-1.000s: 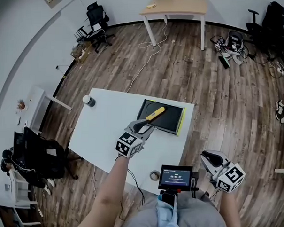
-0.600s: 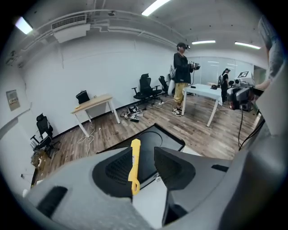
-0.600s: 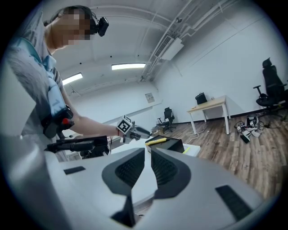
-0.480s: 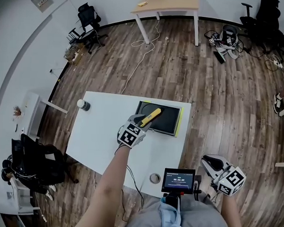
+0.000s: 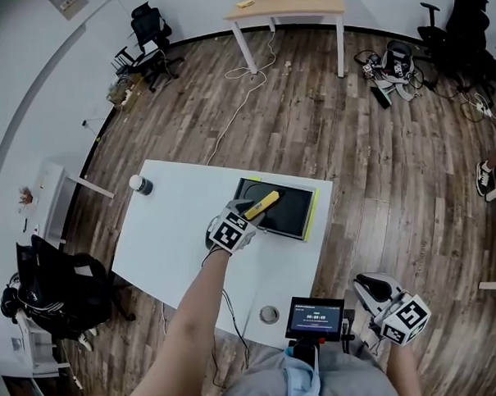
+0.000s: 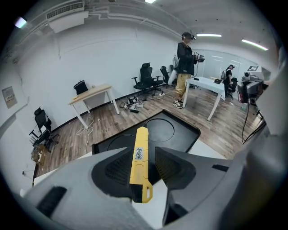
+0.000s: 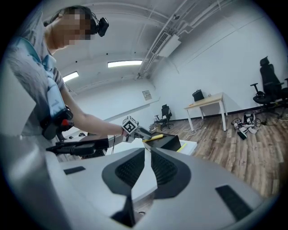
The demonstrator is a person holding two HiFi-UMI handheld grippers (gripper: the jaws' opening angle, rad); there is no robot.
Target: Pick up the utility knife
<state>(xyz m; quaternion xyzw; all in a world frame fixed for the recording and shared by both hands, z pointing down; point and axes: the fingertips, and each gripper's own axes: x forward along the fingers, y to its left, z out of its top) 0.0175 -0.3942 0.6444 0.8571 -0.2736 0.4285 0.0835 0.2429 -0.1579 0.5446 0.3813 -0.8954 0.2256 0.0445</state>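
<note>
The left gripper (image 6: 145, 155) had just opened wide to straddle the knife (image 5: 264, 204) on the tray (image 5: 292, 213), not yet squeezing. The right gripper (image 7: 147, 155) hung aside, jaws drawn together, empty.

A white table (image 5: 177, 223) stands on the wood-plank floor (image 5: 381, 158), and most of its top is bare. A black tray (image 5: 290, 213) sits towards the far right of it, with a thin yellow-green strip (image 5: 312, 214) just beside the tray's right edge. A small round jar (image 5: 139, 184) stands at the far left corner, well apart from the tray, and a small ring (image 5: 268, 315) lies by the near edge.
</note>
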